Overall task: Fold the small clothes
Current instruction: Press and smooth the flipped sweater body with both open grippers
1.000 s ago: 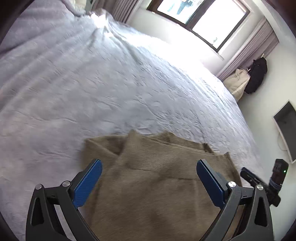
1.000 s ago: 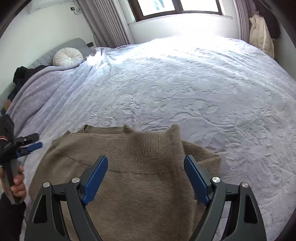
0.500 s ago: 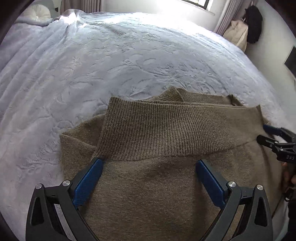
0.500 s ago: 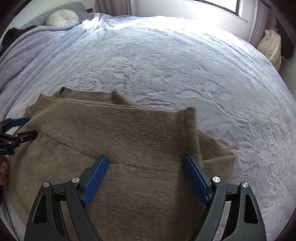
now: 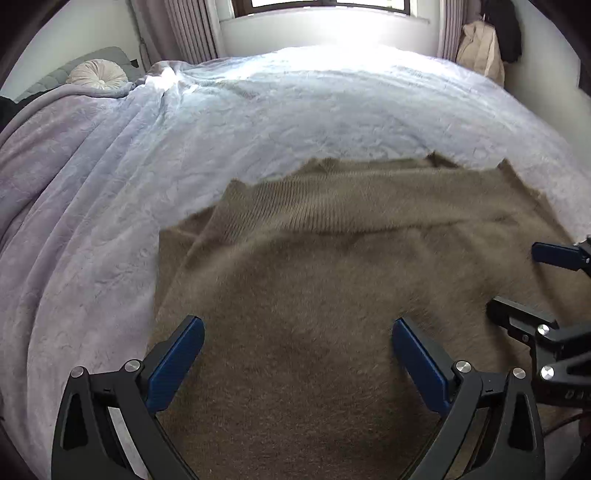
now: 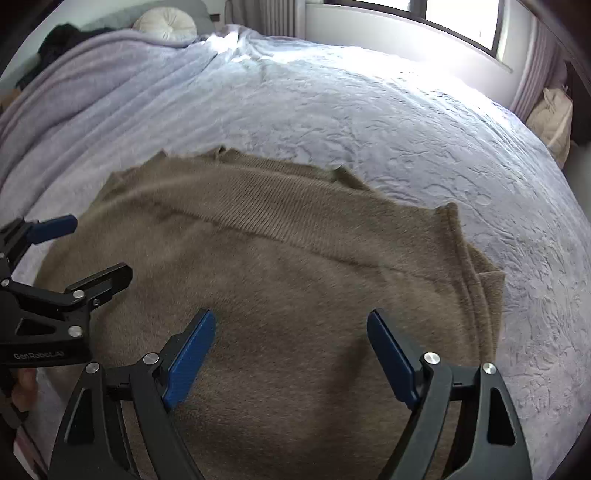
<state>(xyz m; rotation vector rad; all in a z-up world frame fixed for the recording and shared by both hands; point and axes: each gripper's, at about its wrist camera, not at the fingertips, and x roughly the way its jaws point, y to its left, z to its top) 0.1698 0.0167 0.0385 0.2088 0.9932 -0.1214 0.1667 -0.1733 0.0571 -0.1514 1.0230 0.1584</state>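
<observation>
A brown knitted sweater (image 5: 332,266) lies folded flat on the pale lilac bedspread (image 5: 258,122), with a ribbed band across its far part. My left gripper (image 5: 297,326) hovers open over the sweater's near left half, nothing between its blue pads. The right wrist view shows the same sweater (image 6: 295,266), a folded sleeve edge at its right. My right gripper (image 6: 291,321) stands open above the near middle of the cloth, holding nothing. Each gripper shows at the side of the other's view: the right gripper (image 5: 517,280) and the left gripper (image 6: 96,251).
A round cream cushion (image 5: 98,73) and a grey headboard sit at the far left of the bed. A window (image 5: 325,3) with curtains is beyond it. A beige bag (image 5: 480,48) and dark clothing hang at the far right wall. Wide bedspread lies beyond the sweater.
Both grippers have come closer together and lower over the sweater, and both views have swung round toward the window. The sweater lies as before; the jaws stay wide.
</observation>
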